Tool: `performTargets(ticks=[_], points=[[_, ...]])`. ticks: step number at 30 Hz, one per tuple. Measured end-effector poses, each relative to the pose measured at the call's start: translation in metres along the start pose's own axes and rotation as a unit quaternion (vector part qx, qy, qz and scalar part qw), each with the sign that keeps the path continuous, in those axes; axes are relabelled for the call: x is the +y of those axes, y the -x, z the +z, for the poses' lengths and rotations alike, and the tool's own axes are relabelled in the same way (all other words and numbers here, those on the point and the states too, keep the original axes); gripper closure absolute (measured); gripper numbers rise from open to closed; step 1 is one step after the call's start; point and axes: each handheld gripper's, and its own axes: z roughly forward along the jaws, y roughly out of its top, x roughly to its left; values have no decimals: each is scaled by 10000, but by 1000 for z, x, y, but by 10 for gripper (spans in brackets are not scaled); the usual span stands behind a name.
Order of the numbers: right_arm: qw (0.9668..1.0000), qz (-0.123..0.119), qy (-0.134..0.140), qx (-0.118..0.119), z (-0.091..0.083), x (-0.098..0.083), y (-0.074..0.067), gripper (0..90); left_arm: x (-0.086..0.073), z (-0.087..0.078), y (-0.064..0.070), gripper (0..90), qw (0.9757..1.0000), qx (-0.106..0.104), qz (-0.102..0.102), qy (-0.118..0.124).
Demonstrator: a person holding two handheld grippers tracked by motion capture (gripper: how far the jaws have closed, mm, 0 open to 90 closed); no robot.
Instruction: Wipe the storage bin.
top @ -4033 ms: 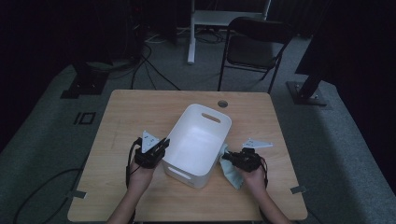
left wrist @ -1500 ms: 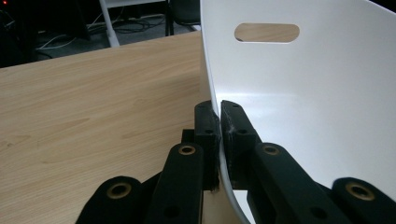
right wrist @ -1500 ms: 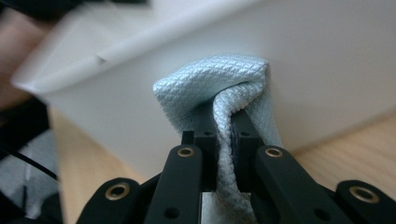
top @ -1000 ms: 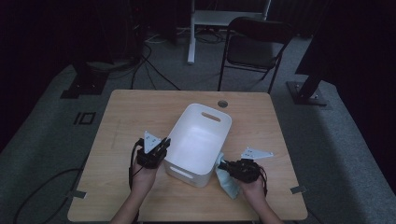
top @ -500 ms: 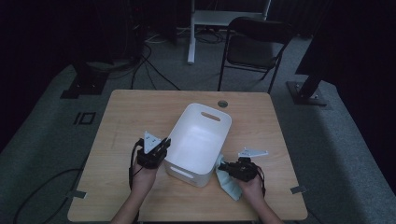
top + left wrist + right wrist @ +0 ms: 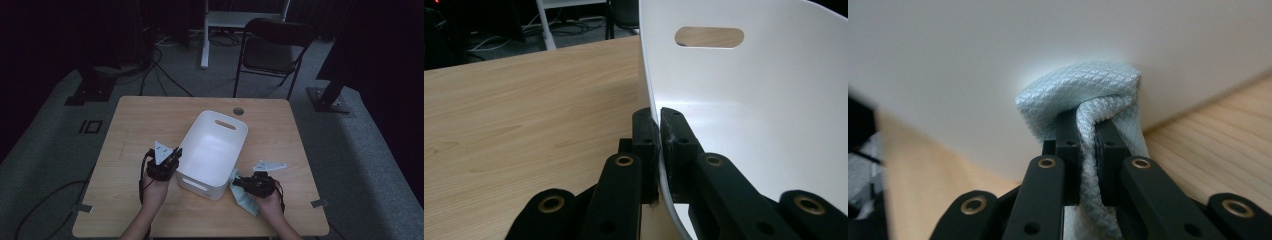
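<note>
A white plastic bin (image 6: 212, 152) with handle slots stands in the middle of the wooden table (image 6: 135, 125). My left gripper (image 6: 172, 156) is shut on the bin's left rim; in the left gripper view the thin white wall (image 6: 655, 115) sits pinched between the jaws (image 6: 659, 122). My right gripper (image 6: 239, 181) is shut on a pale blue waffle-weave cloth (image 6: 244, 196) and presses the bunched cloth (image 6: 1083, 95) against the bin's outer right wall (image 6: 998, 60) near its front corner. The cloth's loose end trails on the table under the hand.
A round cable hole (image 6: 238, 110) lies in the table behind the bin. Beyond the table's far edge stand a black folding chair (image 6: 272, 50) and a white stand (image 6: 206, 35). Tape marks (image 6: 318, 203) sit near the front corners.
My right gripper has slid with the cloth toward the front of the table along the bin's right wall. The left gripper and the bin have kept still.
</note>
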Motion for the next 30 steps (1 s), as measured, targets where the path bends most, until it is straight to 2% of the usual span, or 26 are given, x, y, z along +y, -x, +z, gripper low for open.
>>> performTargets(ticks=[5, 8, 16, 20, 30], points=[[9975, -310, 512, 381, -21, 9, -26, 845, 0, 0, 0, 871, 10000, -6, -22, 17], [9970, -414, 576, 320, -23, 12, -33, 845, -1, 0, -1, 871, 10000, -59, -46, 27], [9993, -217, 247, 191, -7, 0, -19, 845, 0, 0, -2, 868, 9999, -133, -35, 12], [9994, -217, 191, 170, -4, -3, -16, 844, 0, 0, -2, 868, 9999, -131, -39, 13], [9999, -38, -108, 78, 8, -11, -3, 844, -1, 0, -1, 867, 9999, -126, -50, 22]])
